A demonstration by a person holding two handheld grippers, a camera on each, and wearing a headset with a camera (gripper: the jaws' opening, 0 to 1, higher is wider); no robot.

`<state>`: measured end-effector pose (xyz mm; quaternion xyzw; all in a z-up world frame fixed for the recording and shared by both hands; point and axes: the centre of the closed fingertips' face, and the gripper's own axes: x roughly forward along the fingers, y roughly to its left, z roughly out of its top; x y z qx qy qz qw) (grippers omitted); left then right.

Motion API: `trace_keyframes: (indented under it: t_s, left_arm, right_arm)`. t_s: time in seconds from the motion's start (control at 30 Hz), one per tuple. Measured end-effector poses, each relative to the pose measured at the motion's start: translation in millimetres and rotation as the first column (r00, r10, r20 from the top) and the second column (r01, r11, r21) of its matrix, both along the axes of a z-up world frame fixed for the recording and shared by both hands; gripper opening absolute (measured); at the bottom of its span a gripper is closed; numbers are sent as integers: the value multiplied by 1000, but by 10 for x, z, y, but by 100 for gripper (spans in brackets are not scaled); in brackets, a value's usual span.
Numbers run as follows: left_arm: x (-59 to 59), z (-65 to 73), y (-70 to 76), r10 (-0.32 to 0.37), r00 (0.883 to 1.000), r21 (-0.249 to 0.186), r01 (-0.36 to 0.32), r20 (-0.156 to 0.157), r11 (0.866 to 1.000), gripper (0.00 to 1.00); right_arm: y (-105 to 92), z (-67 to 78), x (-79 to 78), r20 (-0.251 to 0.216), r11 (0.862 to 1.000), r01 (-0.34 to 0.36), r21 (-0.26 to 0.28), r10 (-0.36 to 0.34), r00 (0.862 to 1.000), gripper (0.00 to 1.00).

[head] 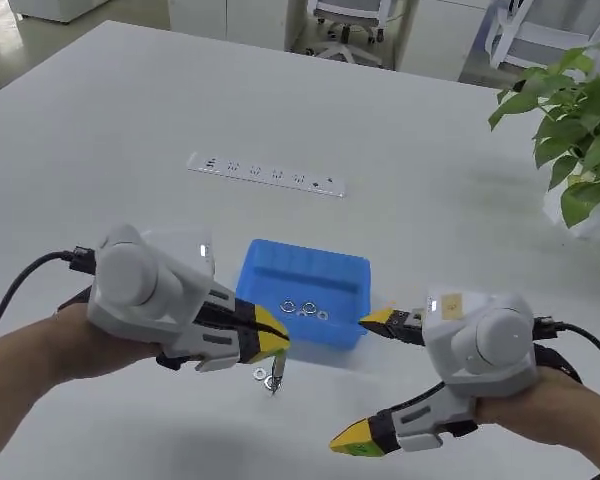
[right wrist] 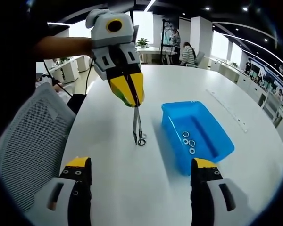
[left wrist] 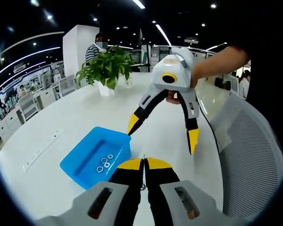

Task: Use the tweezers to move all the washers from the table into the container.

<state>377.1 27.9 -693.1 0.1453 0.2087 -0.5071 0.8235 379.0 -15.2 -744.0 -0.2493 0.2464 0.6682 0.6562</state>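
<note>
My left gripper (head: pixel 270 340) is shut on thin metal tweezers (right wrist: pixel 137 123), which point down at the white table. Their tips rest at a washer (right wrist: pixel 142 141) in front of the blue container (head: pixel 305 262); whether they pinch it I cannot tell. Two washers (head: pixel 264 377) lie there close together. Several washers (head: pixel 305 308) sit inside the container (right wrist: pixel 212 136). My right gripper (head: pixel 365 380) is open to the right of the tweezers, one fingertip beside the container's near right corner. From the left gripper view, the right gripper (left wrist: pixel 162 134) spreads wide above the container (left wrist: pixel 85 165).
A white power strip (head: pixel 267 175) lies beyond the container. A potted plant (head: pixel 580 130) stands at the table's far right. A grey mesh chair (right wrist: pixel 33 141) sits at the near table edge. Office chairs (head: pixel 345 25) stand behind the table.
</note>
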Motion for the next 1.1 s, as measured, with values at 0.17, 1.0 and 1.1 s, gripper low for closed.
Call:
trace_keyframes:
  t_s: [0.17, 1.0, 1.1]
  left_arm:
    - [-11, 4, -3, -4, 1000, 1, 4, -1, 1000, 5]
    - [-48, 2, 0, -29, 999, 3, 29, -15, 1000, 5]
    - [-45, 3, 4, -29, 999, 6, 29, -16, 1000, 5]
  right_arm:
    - [63, 3, -29, 7, 999, -42, 16, 42, 999, 80]
    - [443, -140, -64, 63, 969, -248, -5, 248, 967, 35]
    - [500, -138, -57, 70, 964, -264, -8, 264, 962, 32]
